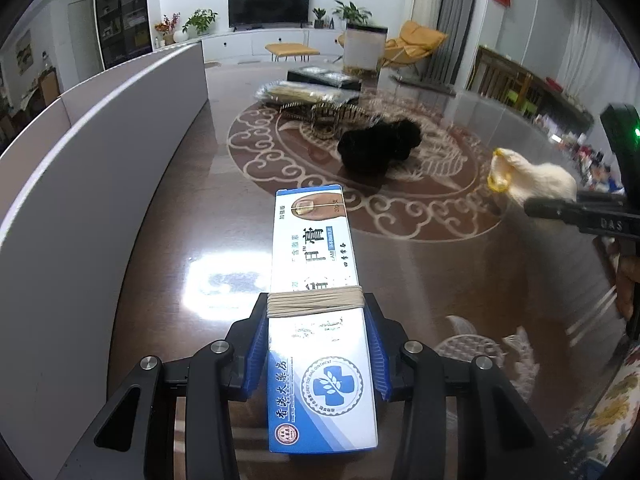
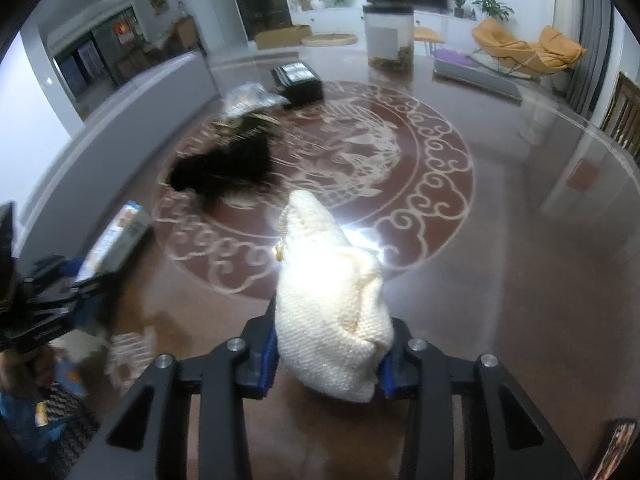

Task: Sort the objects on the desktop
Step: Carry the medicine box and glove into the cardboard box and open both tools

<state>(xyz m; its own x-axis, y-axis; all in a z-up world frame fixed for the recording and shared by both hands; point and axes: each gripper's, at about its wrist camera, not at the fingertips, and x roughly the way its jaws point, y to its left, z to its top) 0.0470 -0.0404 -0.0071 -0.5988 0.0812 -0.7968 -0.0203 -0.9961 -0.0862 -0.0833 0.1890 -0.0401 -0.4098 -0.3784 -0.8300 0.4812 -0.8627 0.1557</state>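
My left gripper is shut on a long blue-and-white ointment box with pale string wound round its middle; the box points away over the glossy brown table. My right gripper is shut on a cream knitted glove with a yellow-edged cuff, lifted off the table. The glove and part of the right gripper also show at the right edge of the left wrist view. The box and the left gripper show at the left of the right wrist view. A black fluffy item lies on the table's round ornament.
Behind the black item lie spiky hair clips, a clear plastic packet and a black box. A clear canister stands at the far side. A grey partition runs along the table's left edge.
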